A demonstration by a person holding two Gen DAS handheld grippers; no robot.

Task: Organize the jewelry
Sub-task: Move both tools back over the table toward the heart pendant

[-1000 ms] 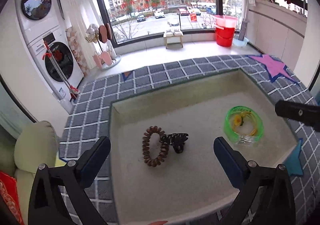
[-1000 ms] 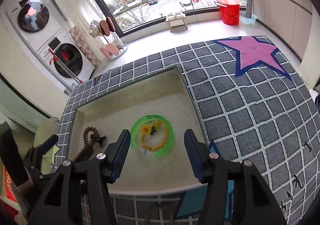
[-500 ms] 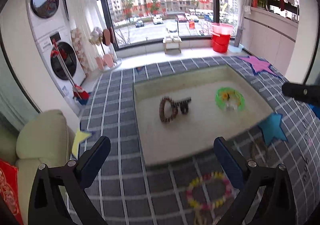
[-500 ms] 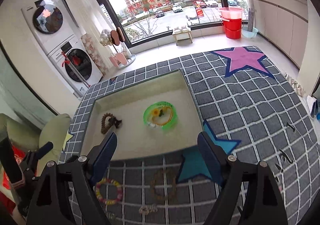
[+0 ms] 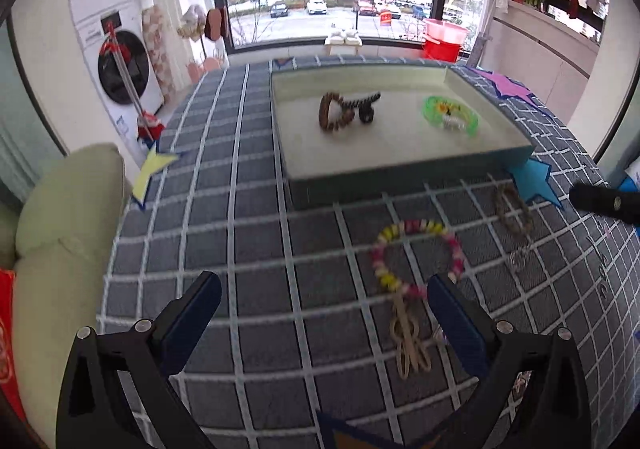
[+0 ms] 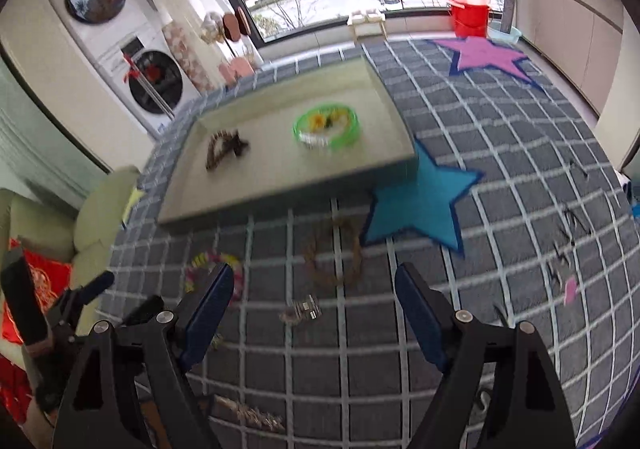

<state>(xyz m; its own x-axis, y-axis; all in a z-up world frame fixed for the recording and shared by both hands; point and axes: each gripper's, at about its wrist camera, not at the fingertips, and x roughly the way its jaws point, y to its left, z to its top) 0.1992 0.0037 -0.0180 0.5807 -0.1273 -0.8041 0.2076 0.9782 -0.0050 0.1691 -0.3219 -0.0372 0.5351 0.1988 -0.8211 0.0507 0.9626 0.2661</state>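
Tray [image 5: 400, 177], shallow, pale-lined, sits on a grid-pattern grey mat [image 5: 260, 209] w/ star shapes. Inside the tray: brown bead bracelet [image 5: 331, 111] at left, touching a dark hair claw-clip [image 5: 366, 107] just beside it; green ring [image 5: 451, 116] w/ yellow piece inside lies well apart, toward the right wall. Same three items appear in right wrist view: beads [image 6: 218, 149], green ring [image 6: 327, 125], tray [image 6: 280, 193].

Outside the tray, on the mat nr its front wall: pink-yellow bead bracelet [image 5: 416, 257] w/ tan rubber bands [image 5: 410, 345] just below it; brown woven bracelet [image 5: 513, 209] to its right; small metallic piece [image 5: 520, 259] near that, too blurred to ID. Right wrist view shows the woven bracelet [image 6: 334, 253] and a small clip-like item [image 6: 302, 311] ahead of the fingers, both blurred.

Left claw [image 5: 324, 309]: jaws spread wide, nothing between the pads, held above the mat; its right finger overlaps the rubber bands in view, contact cannot be told. Right claw [image 6: 314, 313]: jaws spread wide, empty, above the mat, small clip-like item seen between the fingers but not pinched.

Bkgd: washer [image 5: 120, 65], window, red bucket [image 5: 442, 45].
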